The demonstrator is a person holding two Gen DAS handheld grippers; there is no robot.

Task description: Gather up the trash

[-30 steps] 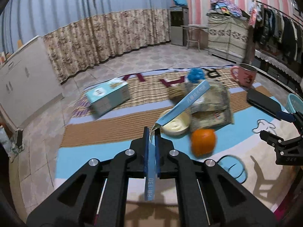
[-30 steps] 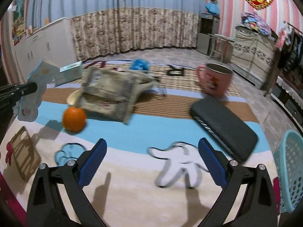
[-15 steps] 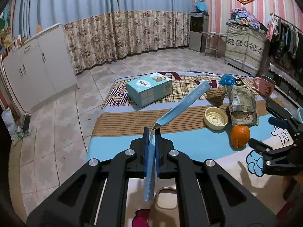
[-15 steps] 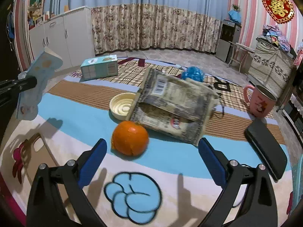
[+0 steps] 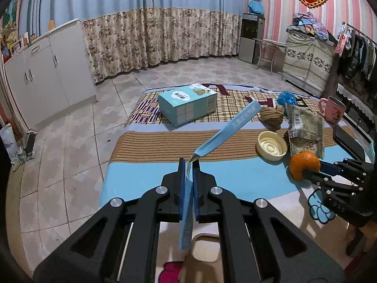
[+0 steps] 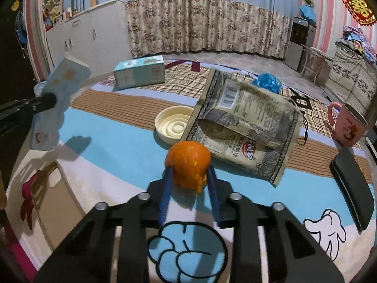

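Note:
My left gripper (image 5: 188, 165) is shut on a flat light-blue wrapper (image 5: 226, 129) that sticks up and to the right above the mat; it also shows in the right wrist view (image 6: 59, 94). My right gripper (image 6: 188, 169) has closed its blue fingers (image 6: 166, 184) on an orange peel ball (image 6: 187, 162), seen also in the left wrist view (image 5: 304, 164). Behind it lie printed snack bags (image 6: 245, 122), a cream plastic lid (image 6: 174, 123), a blue crumpled wad (image 6: 269, 82) and a brown crumpled wad (image 5: 272, 115).
A teal carton (image 6: 139, 70) stands at the mat's far left. A pink mug (image 6: 348, 125) and a black case (image 6: 351, 186) are at the right. The cartoon mat (image 6: 113, 151) covers the table. Tiled floor and white cabinets (image 5: 42, 75) lie to the left.
My right gripper has moved forward and closed from wide open onto the orange peel ball. My left gripper still holds the wrapper and has drawn back slightly left.

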